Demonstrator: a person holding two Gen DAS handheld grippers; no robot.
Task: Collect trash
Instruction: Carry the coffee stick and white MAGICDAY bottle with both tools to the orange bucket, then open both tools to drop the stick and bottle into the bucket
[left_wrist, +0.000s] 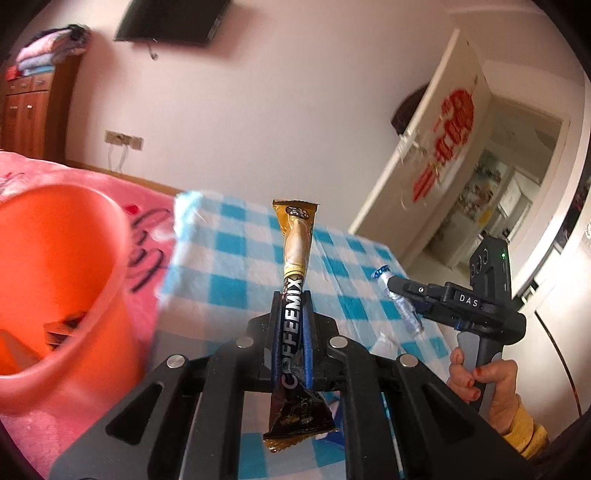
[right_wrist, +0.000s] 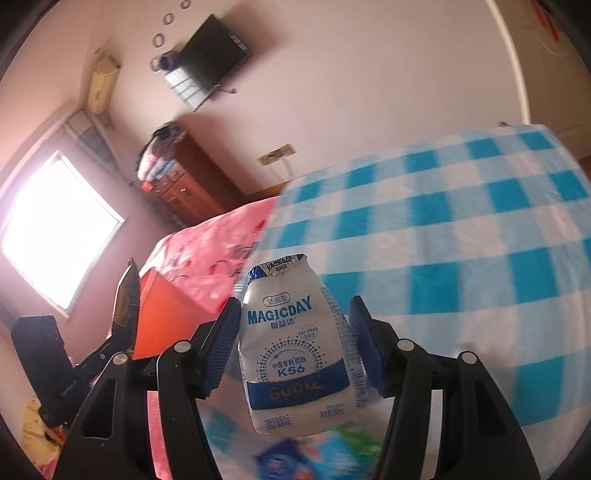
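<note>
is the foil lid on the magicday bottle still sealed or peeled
Peeled partly: the foil lid on the MAGICDAY bottle is torn and lifted at its edge. Contents cannot be told.

coffee sachet (left_wrist: 293, 295): gold-black, upright, pinched | yogurt bottle (right_wrist: 295, 343): white-blue, upright, clamped | orange bin (left_wrist: 55, 280): left

The left gripper (left_wrist: 291, 295) is clamped tight on a coffee sachet (left_wrist: 293, 306). The right gripper (right_wrist: 293, 347) pinches a small yogurt bottle (right_wrist: 295, 343), its handle gripped by the person's right hand (left_wrist: 487, 384).
</note>
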